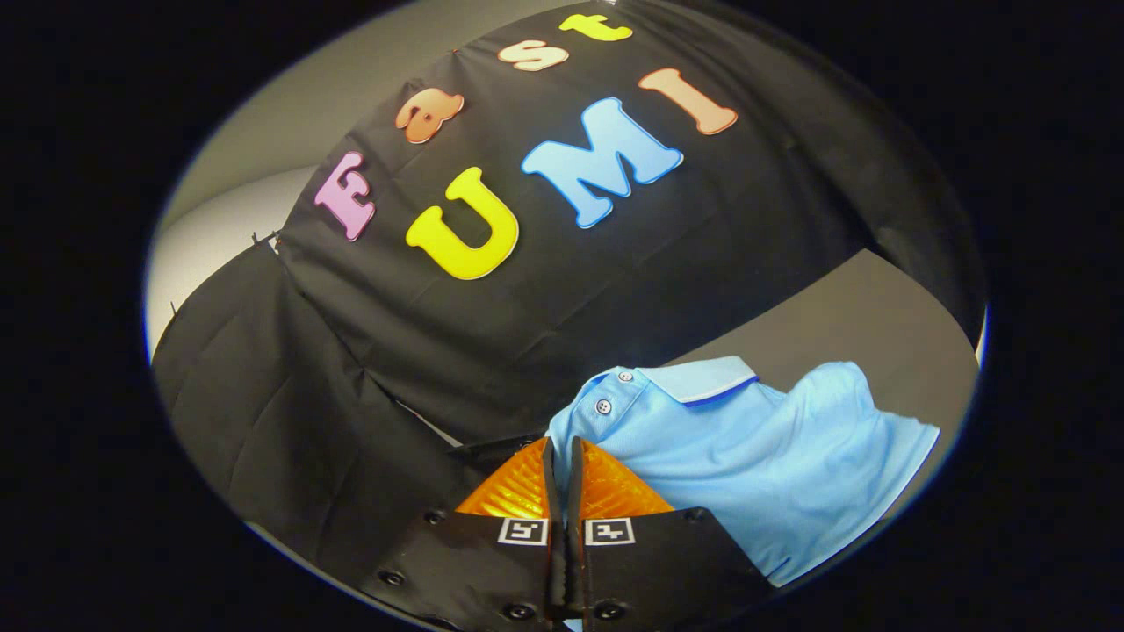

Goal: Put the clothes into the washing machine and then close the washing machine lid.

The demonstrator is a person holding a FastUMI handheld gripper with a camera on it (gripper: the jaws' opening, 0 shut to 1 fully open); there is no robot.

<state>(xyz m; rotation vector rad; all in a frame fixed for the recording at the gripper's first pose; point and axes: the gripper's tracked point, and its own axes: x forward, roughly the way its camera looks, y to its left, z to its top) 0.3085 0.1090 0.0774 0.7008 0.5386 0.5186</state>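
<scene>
While fingers (562, 456) sit pressed together, gripping nothing, blue polo shirt (755, 456) lies on tabletop (878, 307) just ahead, to their right. You'd want them spread first, then pinch bunched fabric near collar.

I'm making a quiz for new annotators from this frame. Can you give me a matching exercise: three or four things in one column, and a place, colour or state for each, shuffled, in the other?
Things:
1. tongs
2. light blue polo shirt
3. shirt's collar
4. two buttons

Descriptions:
A. edged with a white and dark blue stripe
B. closed together, nothing held between them
C. lying on the grey surface, just ahead of the fingertips and off to one side
D. on the placket, near the fingertips

Pairs: 1-B, 2-C, 3-A, 4-D
</scene>
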